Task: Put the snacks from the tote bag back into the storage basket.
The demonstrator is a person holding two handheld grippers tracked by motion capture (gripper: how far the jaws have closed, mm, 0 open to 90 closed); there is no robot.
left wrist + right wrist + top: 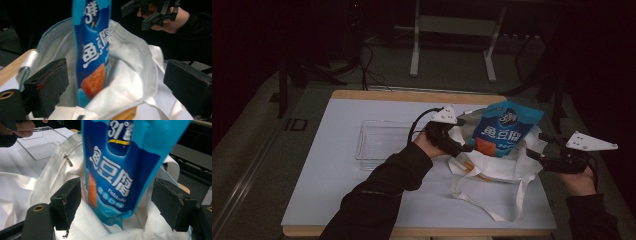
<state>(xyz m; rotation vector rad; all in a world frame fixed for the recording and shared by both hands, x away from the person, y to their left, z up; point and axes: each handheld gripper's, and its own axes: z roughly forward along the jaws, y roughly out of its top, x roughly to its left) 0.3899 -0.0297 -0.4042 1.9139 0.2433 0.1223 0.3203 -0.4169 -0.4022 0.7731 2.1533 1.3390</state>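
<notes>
Both forearms come in from the near edge of the table [337, 200], dark sleeves reaching forward, and the two hands close in on a white cloth bag [492, 167] from opposite sides. The left hand [426, 145] is angled to the right, carrying the left gripper [462, 148] level toward the bag's near-left edge. The right hand [579, 181] sits at the table's right edge with the right gripper [534, 154] pointing left at the bag's other side.

A blue snack pouch [507, 127] stands upright in the bag's mouth, its lower end sunk in the cloth and its top tilted a little away from the person.

In the left gripper view the jaws stand wide apart with nothing pressed between them — the blue snack pouch [93, 55] rises in the gap, nearer the left jaw, and the white cloth bag [132, 75] spreads beyond and under both pads. The right gripper [150, 13] shows farther off at the top, in the person's hand.

In the right gripper view the jaws are likewise spread and grip nothing — the blue snack pouch [117, 177] fills the space between them, clear of either pad, with the white cloth bag [50, 180] folded around its base. A clear plastic tray [379, 142] lies on the table to the left of the bag, just beyond the left hand.
</notes>
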